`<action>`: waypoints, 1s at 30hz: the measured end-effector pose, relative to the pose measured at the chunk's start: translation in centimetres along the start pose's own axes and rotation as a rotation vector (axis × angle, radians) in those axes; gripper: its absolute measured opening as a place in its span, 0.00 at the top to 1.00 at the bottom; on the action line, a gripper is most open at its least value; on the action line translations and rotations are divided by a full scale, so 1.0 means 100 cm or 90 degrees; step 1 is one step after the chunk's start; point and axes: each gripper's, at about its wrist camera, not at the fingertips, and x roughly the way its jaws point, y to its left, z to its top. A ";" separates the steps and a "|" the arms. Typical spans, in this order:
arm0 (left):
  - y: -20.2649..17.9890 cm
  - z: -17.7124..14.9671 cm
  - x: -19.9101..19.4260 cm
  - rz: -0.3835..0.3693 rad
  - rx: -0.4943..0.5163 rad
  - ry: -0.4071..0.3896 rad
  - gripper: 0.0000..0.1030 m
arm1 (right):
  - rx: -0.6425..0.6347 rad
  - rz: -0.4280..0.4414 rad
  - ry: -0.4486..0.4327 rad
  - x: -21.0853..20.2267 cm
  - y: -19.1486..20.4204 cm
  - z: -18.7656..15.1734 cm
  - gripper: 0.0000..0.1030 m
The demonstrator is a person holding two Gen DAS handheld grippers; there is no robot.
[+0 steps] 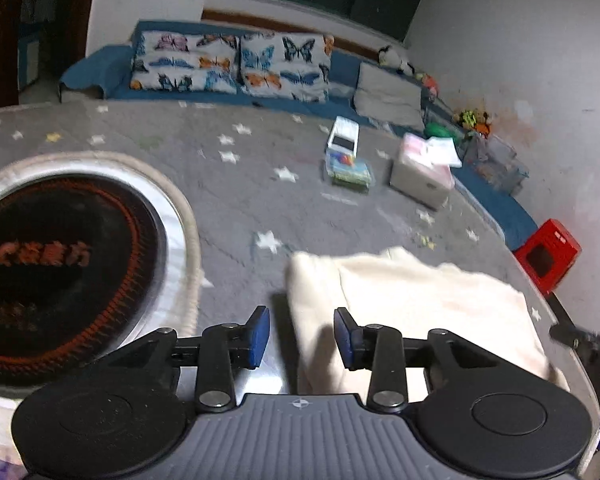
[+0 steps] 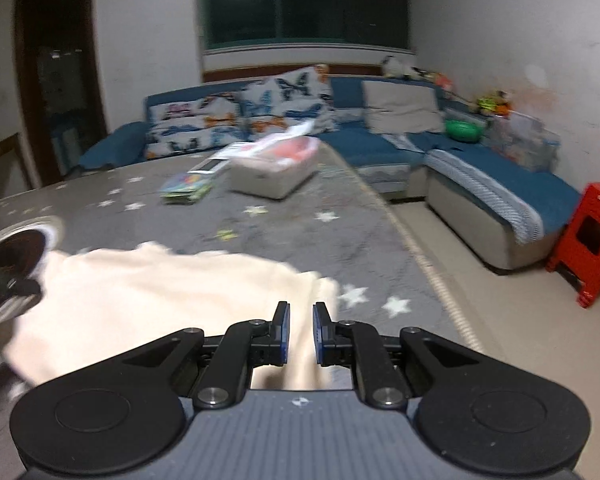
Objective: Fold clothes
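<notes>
A cream garment (image 1: 420, 300) lies folded on the grey star-patterned tablecloth (image 1: 240, 200). My left gripper (image 1: 300, 320) hangs just over its left edge with the blue pads (image 1: 262, 332) well apart and not pressing on the cloth, so it is open. In the right wrist view the same garment (image 2: 160, 292) spreads to the left. Its right edge runs up between the narrow jaws of my right gripper (image 2: 301, 320), which is shut on the fabric. A dark part of the right gripper (image 1: 580, 340) shows at the left wrist view's right edge.
A round black cooktop (image 1: 60, 272) with an orange ring is set into the table to the left. Books (image 1: 348, 168) and a white box (image 1: 420, 176) sit further back. The table edge (image 2: 420, 252) runs along the right, with a blue sofa (image 2: 480, 184) and a red stool (image 2: 588, 244) beyond it.
</notes>
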 end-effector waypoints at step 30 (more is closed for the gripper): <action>-0.029 -0.016 0.020 -0.082 0.111 0.030 0.64 | -0.041 0.069 0.074 0.089 0.042 0.047 0.86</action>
